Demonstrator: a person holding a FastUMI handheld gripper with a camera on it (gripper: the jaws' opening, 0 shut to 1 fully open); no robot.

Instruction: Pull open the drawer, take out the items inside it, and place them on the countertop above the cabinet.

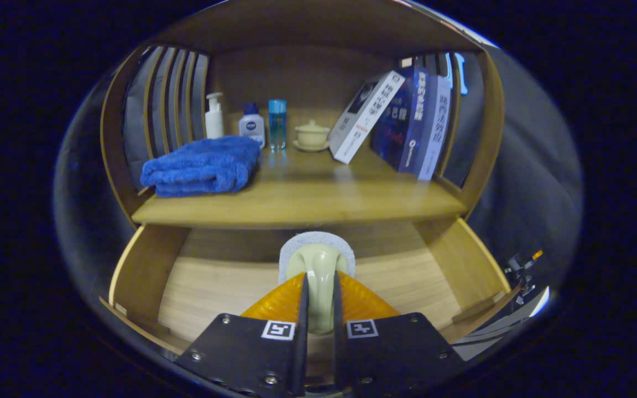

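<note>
My gripper is shut on the cream handle of a scrub brush with a grey-white pad facing away from me. I hold it over the pulled-open wooden drawer, whose bare floor shows below and on both sides of the fingers. Just beyond and above the brush runs the front edge of the wooden countertop. The brush hangs lower than that surface and hides part of the drawer's back wall.
On the countertop a folded blue towel lies at the left. Behind it stand a white pump bottle, a small blue-capped bottle, a blue glass bottle and a lidded cream cup. Leaning books fill the right.
</note>
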